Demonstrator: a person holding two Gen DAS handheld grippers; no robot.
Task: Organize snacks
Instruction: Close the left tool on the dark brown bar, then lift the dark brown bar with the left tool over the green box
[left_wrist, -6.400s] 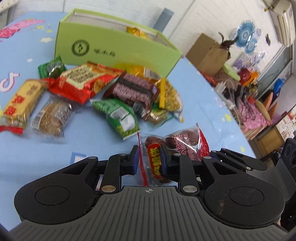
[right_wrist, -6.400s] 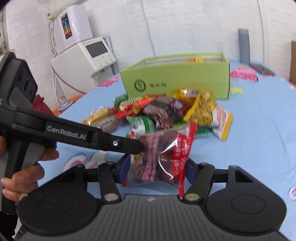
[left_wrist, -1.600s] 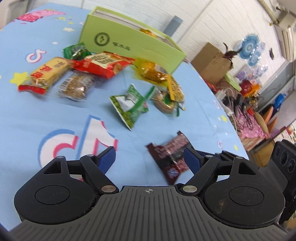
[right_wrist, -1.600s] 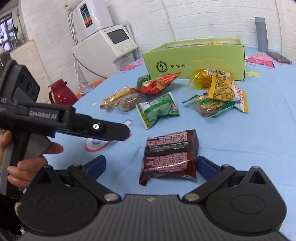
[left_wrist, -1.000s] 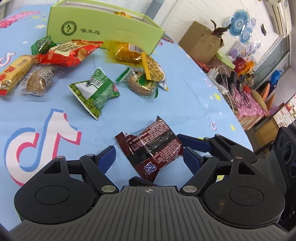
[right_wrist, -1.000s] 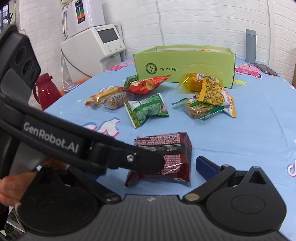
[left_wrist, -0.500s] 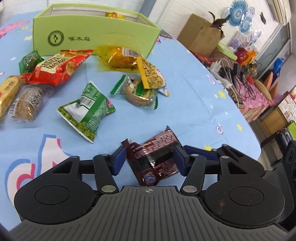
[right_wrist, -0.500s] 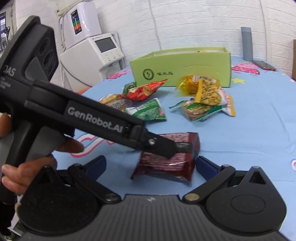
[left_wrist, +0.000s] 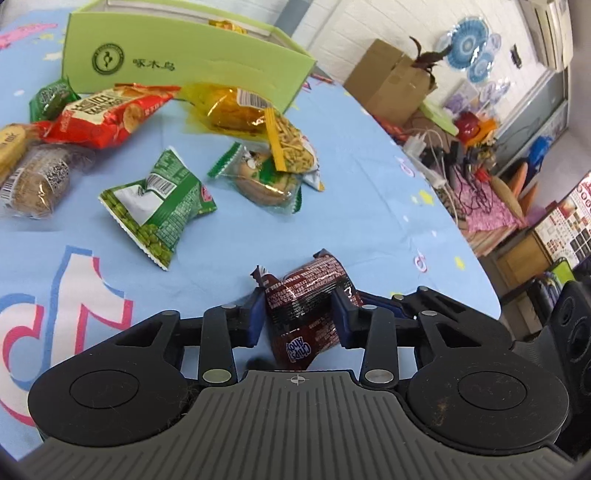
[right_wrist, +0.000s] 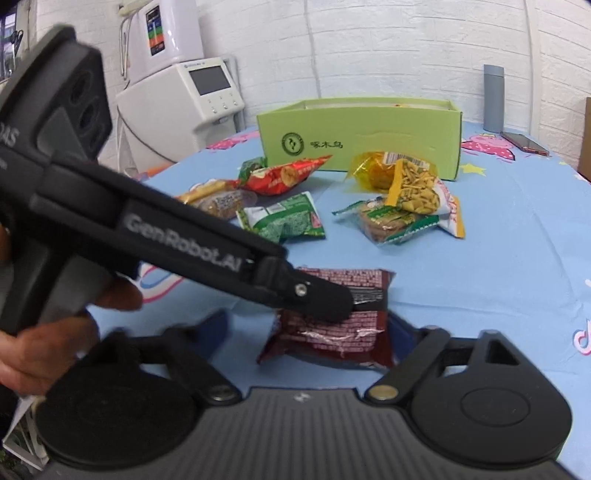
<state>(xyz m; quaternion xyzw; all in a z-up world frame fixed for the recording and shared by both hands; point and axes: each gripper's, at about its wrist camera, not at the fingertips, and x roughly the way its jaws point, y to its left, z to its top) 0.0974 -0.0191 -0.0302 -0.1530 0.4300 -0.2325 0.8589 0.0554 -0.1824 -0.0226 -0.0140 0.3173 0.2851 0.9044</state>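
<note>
My left gripper (left_wrist: 297, 317) is shut on a dark red Chips Ahoy packet (left_wrist: 306, 306), near the front of the blue tablecloth. In the right wrist view the same packet (right_wrist: 332, 328) sits between my right gripper's open jaws (right_wrist: 306, 328), with the left gripper's finger (right_wrist: 317, 299) across it. The open green box (left_wrist: 177, 59) stands at the back, also in the right wrist view (right_wrist: 362, 136). Loose snacks lie before it: a green pea pack (left_wrist: 159, 206), a red pack (left_wrist: 107, 114), a yellow pack (left_wrist: 236, 110), a noodle-snack pack (left_wrist: 291, 151).
A cookie in green-edged wrap (left_wrist: 266, 181) and a brown cake (left_wrist: 33, 181) lie among the snacks. The table's right edge (left_wrist: 476, 258) drops to a cluttered floor. A white appliance (right_wrist: 177, 96), a grey flask (right_wrist: 493, 98) and a phone (right_wrist: 524, 142) are behind the box.
My left gripper's jaws have closed onto the dark red packet. My right gripper stays open around it.
</note>
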